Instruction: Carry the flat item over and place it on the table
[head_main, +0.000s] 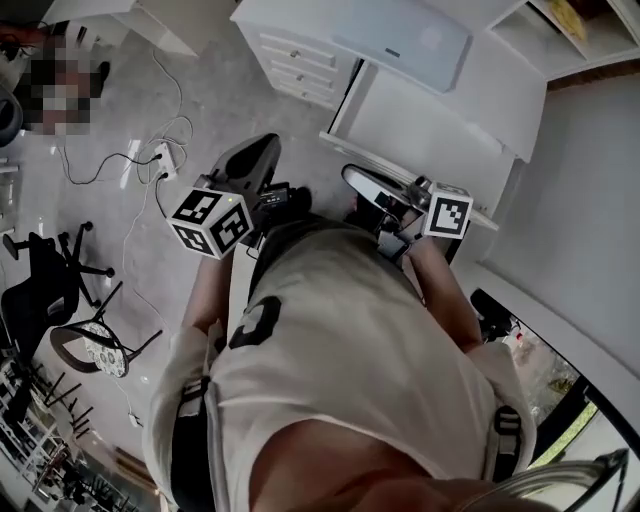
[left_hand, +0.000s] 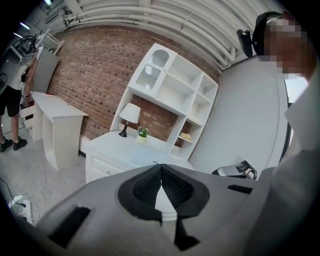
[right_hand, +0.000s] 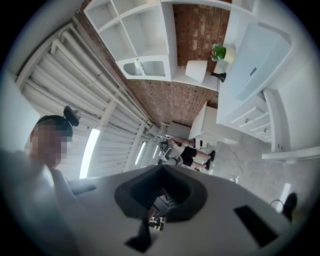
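Observation:
A flat, pale blue-grey item (head_main: 405, 40) lies on top of the white table with drawers (head_main: 300, 60); in the right gripper view the flat item (right_hand: 260, 55) shows at the upper right. My left gripper (head_main: 260, 148) and right gripper (head_main: 352, 178) are held close to my chest, both apart from the table. The left gripper (left_hand: 161, 167) points at the table (left_hand: 115, 150), jaws shut with nothing between them. The right gripper (right_hand: 161, 170) is rolled sideways, also shut and empty.
A lamp (left_hand: 130, 115) and a small plant (left_hand: 142, 132) stand at the table's back, under a white shelf unit (left_hand: 175, 85). A narrow white desk (left_hand: 55, 125) and a standing person (left_hand: 10, 100) are to the left. Cables and a power strip (head_main: 165, 160) lie on the floor near a chair (head_main: 50, 270).

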